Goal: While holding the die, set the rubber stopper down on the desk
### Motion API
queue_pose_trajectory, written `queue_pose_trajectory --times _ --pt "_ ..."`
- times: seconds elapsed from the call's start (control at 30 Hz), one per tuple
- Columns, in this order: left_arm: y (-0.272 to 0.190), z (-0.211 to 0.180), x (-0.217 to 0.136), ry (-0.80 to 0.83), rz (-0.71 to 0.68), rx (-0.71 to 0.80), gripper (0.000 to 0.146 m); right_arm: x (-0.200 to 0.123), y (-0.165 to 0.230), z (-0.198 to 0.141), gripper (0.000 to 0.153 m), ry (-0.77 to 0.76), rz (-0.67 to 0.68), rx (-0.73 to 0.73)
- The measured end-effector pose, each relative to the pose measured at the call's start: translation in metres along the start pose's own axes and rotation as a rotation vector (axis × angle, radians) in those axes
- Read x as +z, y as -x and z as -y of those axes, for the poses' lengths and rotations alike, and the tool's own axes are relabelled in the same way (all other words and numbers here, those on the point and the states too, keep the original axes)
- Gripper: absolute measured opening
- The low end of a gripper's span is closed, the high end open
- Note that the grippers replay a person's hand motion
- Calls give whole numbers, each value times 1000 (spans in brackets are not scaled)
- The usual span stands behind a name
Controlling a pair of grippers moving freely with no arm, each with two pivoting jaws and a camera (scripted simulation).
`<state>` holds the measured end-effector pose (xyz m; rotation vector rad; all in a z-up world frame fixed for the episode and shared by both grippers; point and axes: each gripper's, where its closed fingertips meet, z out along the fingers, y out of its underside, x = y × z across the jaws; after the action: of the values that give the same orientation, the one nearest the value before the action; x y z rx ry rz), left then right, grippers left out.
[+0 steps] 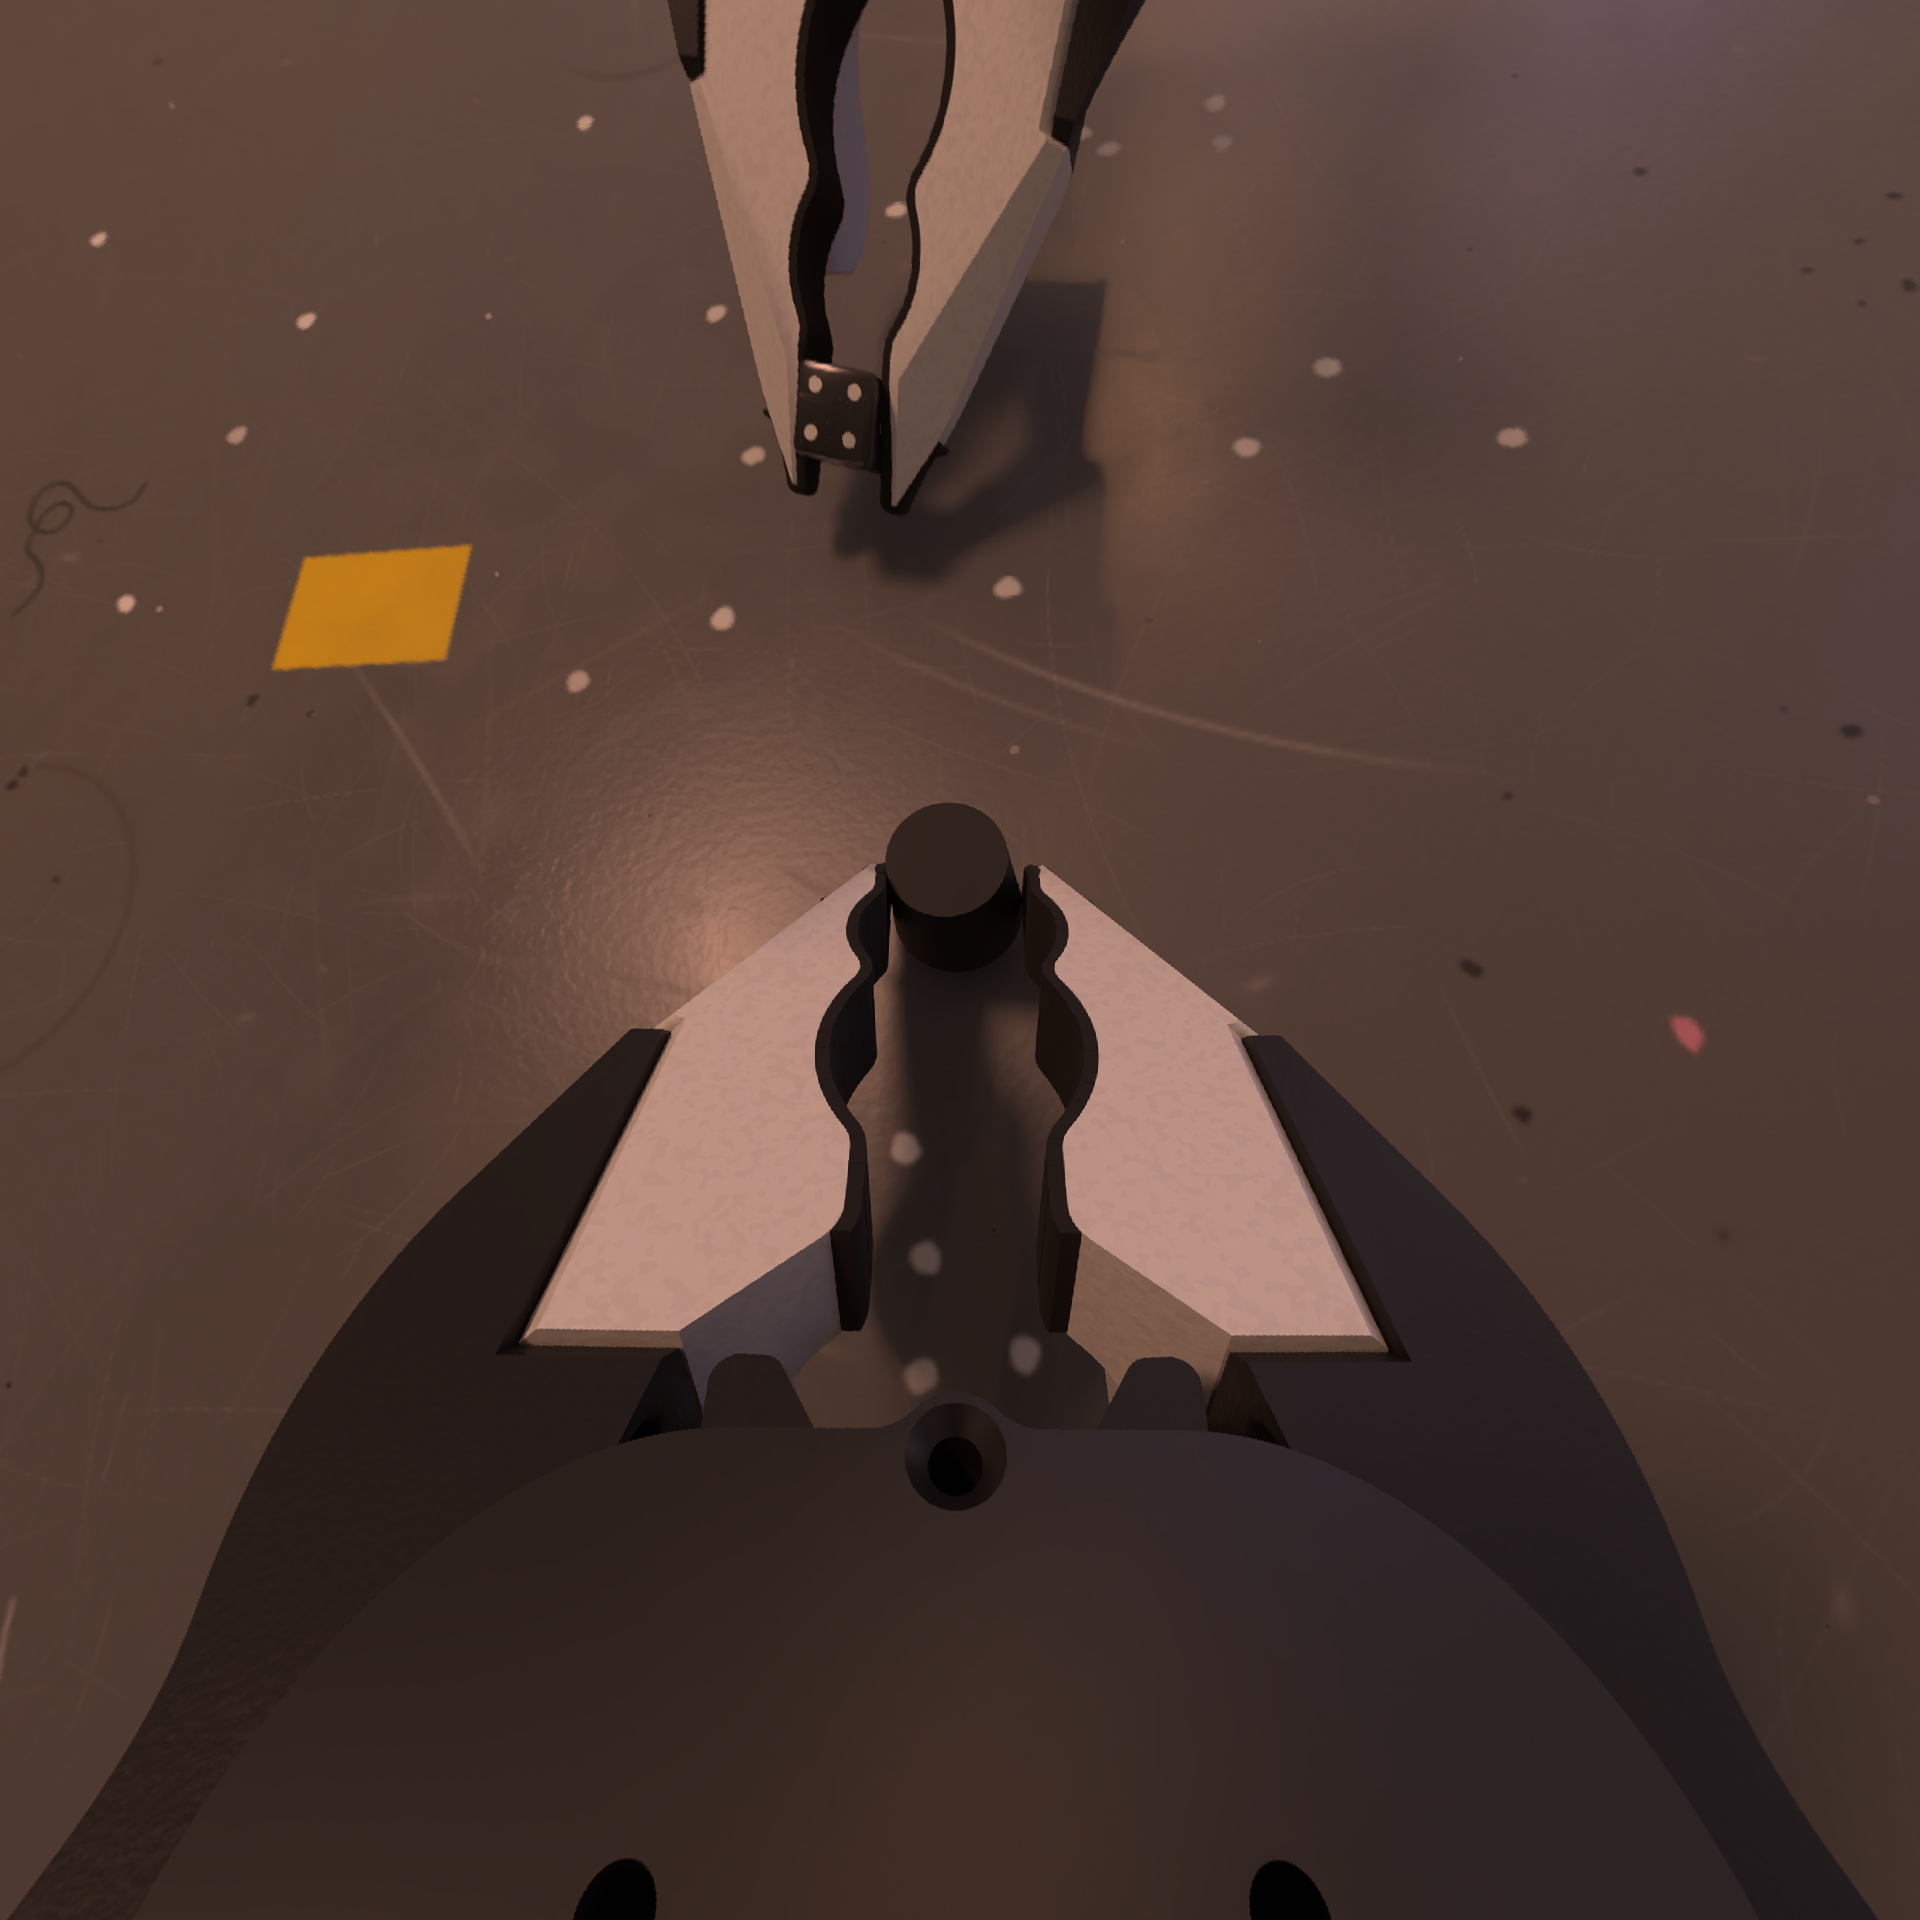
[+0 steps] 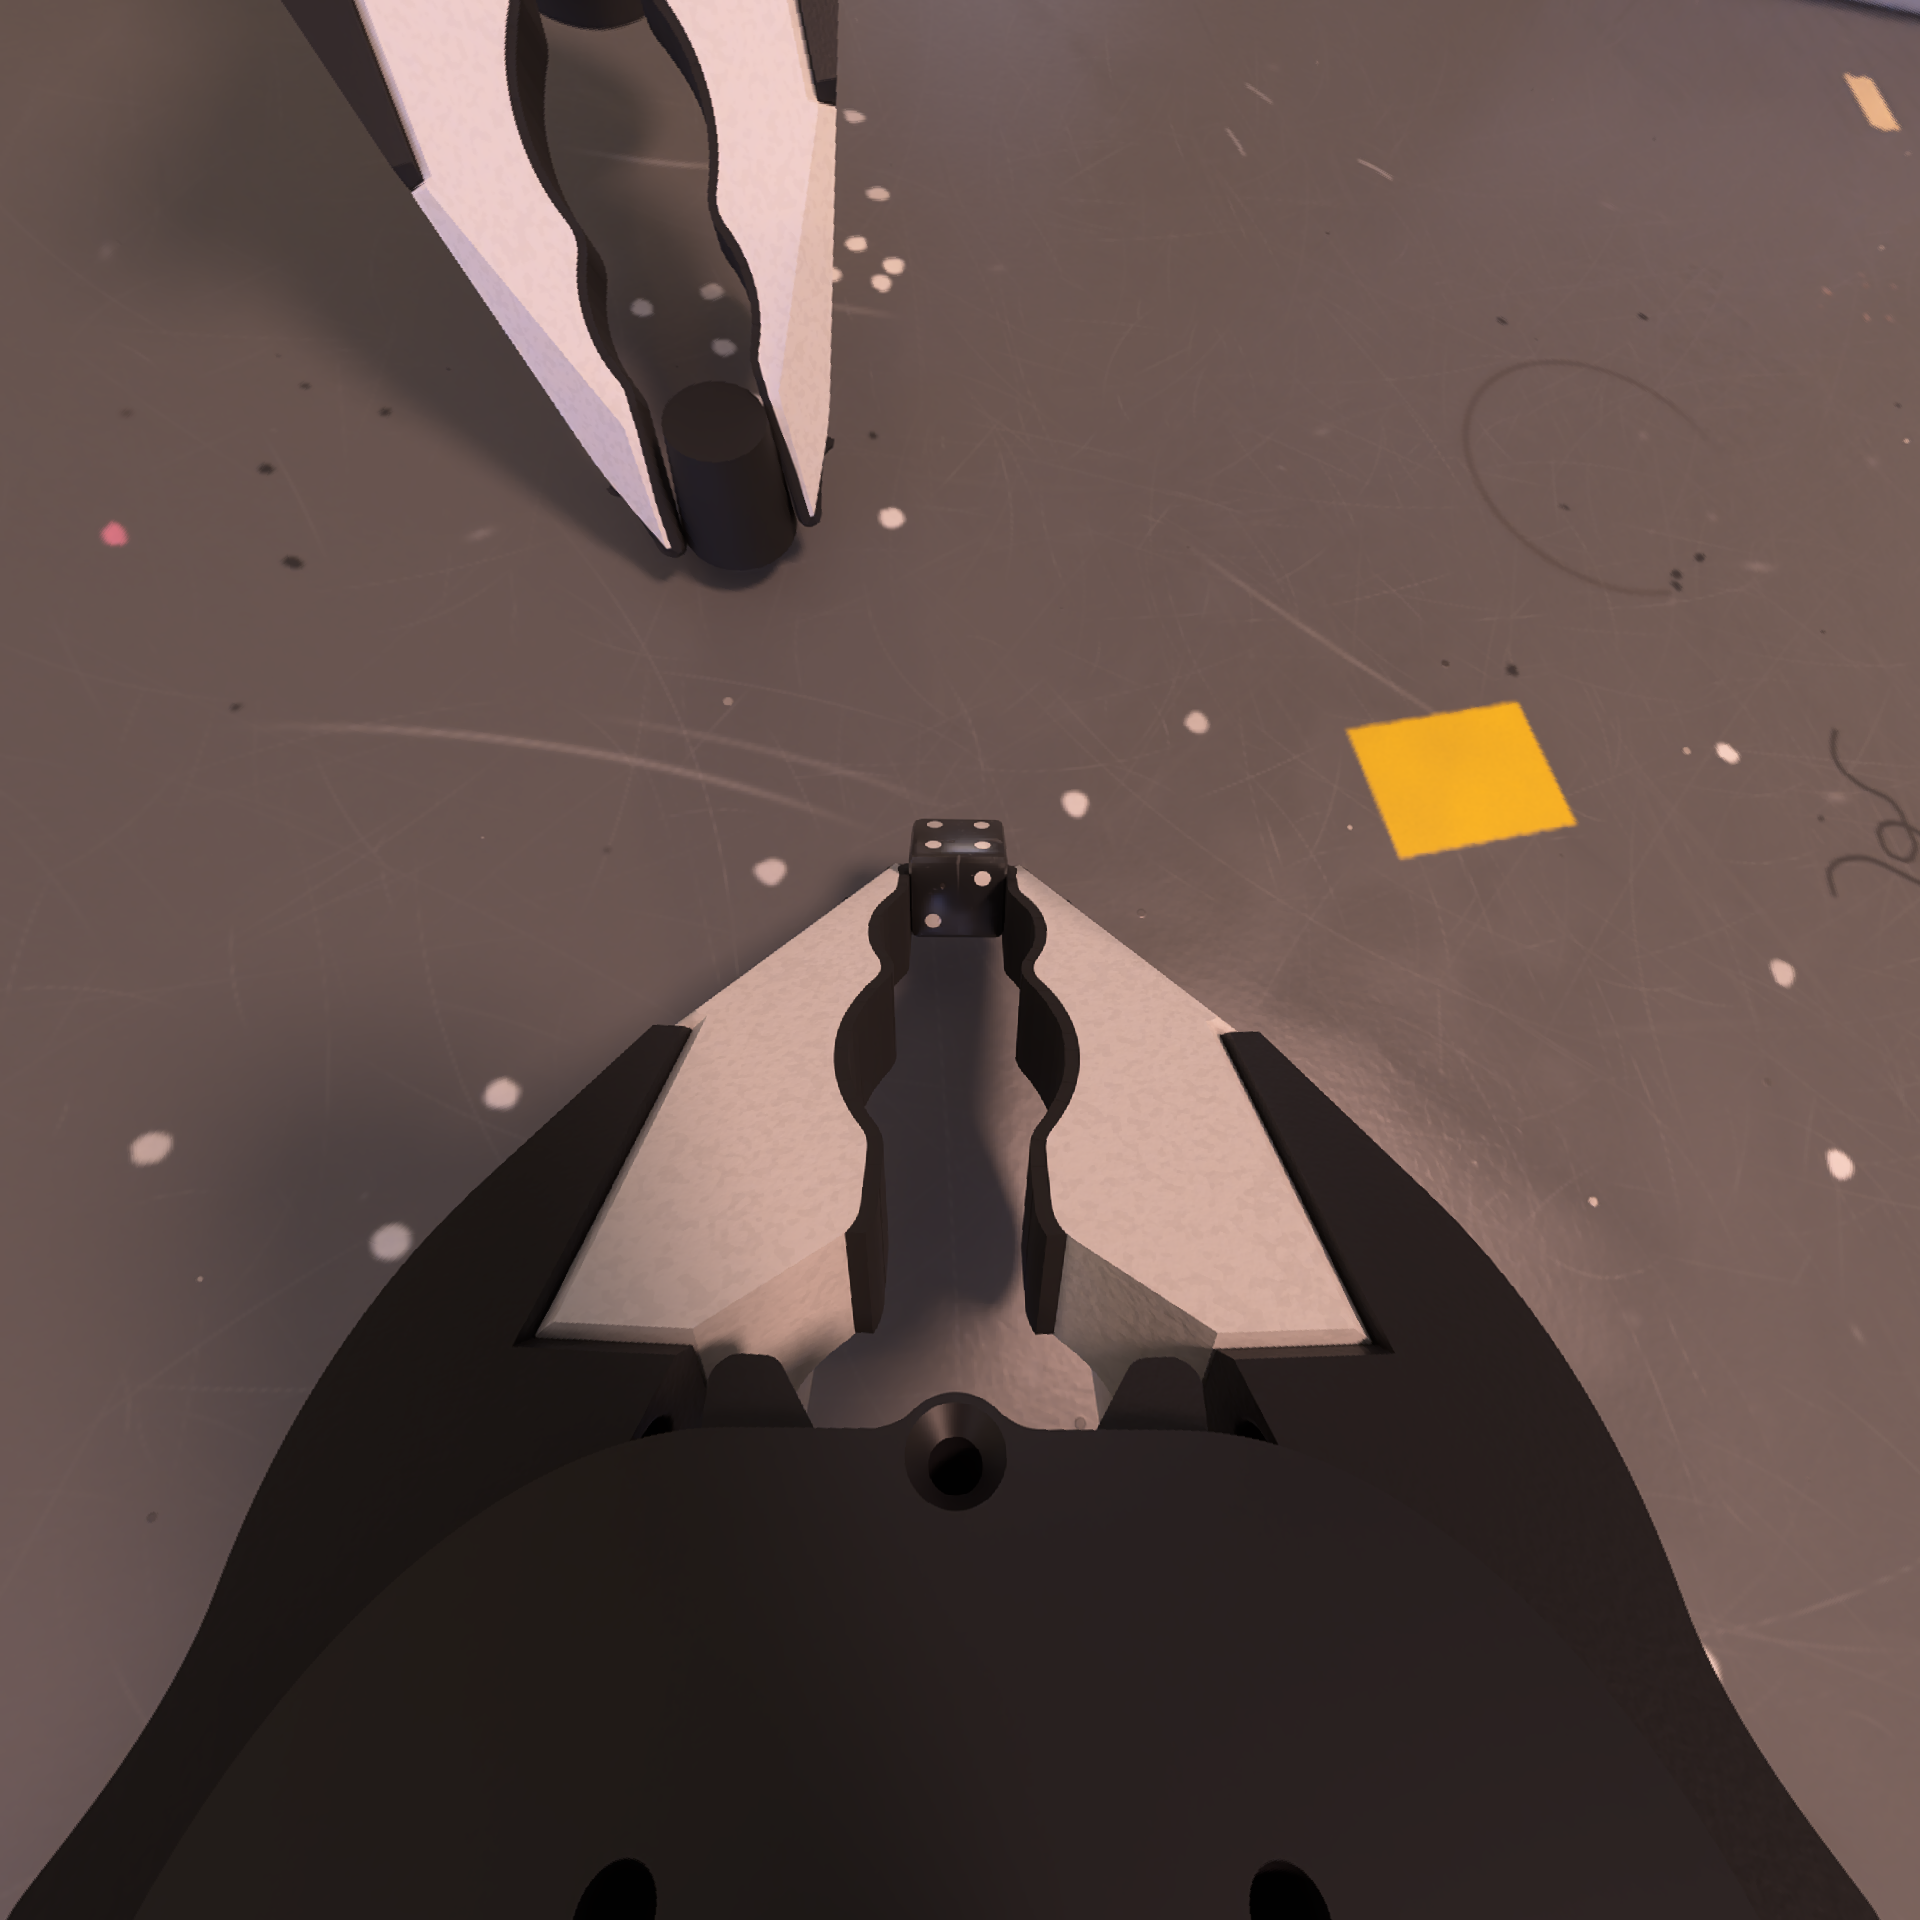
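My left gripper (image 1: 951,883) is shut on a dark cylindrical rubber stopper (image 1: 949,888), held upright between the fingertips. In the right wrist view the left gripper (image 2: 732,525) holds the stopper (image 2: 727,488) low over the desk (image 2: 1143,468); whether its base touches the surface I cannot tell. My right gripper (image 2: 956,883) is shut on a small black die (image 2: 956,878) with white pips. In the left wrist view the right gripper (image 1: 844,494) comes down from the top with the die (image 1: 836,416) just above the desk (image 1: 1351,623).
The desk is dark grey, scratched and dotted with white specks. A flat yellow square (image 1: 372,606) lies on it, also in the right wrist view (image 2: 1460,779). A small pink spot (image 1: 1686,1034) and a tan strip (image 2: 1870,130) mark the surface.
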<state>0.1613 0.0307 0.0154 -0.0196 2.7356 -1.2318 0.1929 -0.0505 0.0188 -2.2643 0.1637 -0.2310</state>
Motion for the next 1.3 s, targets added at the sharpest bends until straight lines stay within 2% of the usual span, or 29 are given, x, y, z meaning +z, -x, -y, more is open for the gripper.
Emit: queue_pose_trajectory --times 0.87,1.3 --pt "0 -7 -6 10 -68 -133 25 -2 -3 -4 16 9 -24 -12" --pt "11 -12 -4 52 48 -27 25 -3 -4 -4 16 -1 -26 3"
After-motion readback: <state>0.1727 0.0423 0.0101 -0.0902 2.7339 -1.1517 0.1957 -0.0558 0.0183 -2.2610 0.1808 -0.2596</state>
